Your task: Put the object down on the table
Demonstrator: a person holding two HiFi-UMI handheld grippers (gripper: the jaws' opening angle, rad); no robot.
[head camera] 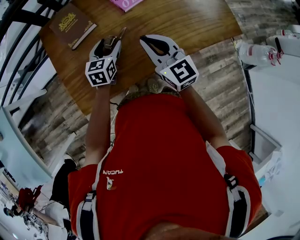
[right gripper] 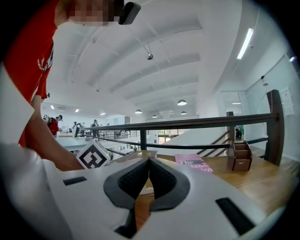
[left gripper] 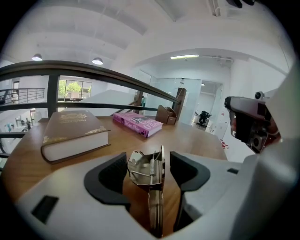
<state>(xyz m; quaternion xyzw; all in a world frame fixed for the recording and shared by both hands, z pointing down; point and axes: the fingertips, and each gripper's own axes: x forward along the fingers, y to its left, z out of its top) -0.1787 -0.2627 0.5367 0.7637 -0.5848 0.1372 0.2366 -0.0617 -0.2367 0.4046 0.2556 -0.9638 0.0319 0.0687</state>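
Note:
A small wooden mousetrap [left gripper: 151,174] with a metal spring and plate stands on edge between the jaws of my left gripper [left gripper: 147,165]. Both dark pads stand a little apart from it, so the gripper is open. From the head view the trap [head camera: 112,43] sits low over the round wooden table [head camera: 187,23], in the left gripper [head camera: 109,43]; whether it rests on the wood I cannot tell. My right gripper [head camera: 146,42] hovers beside it to the right, shut with its pads [right gripper: 140,176] pressed tip to tip and nothing in them [right gripper: 148,161].
A brown hardcover book [head camera: 71,24] lies at the table's far left, a pink book [head camera: 125,3] beyond it. A small wooden desk organiser [right gripper: 240,157] stands near the dark railing [left gripper: 93,75]. Bottles [head camera: 258,52] lie on a white surface to the right.

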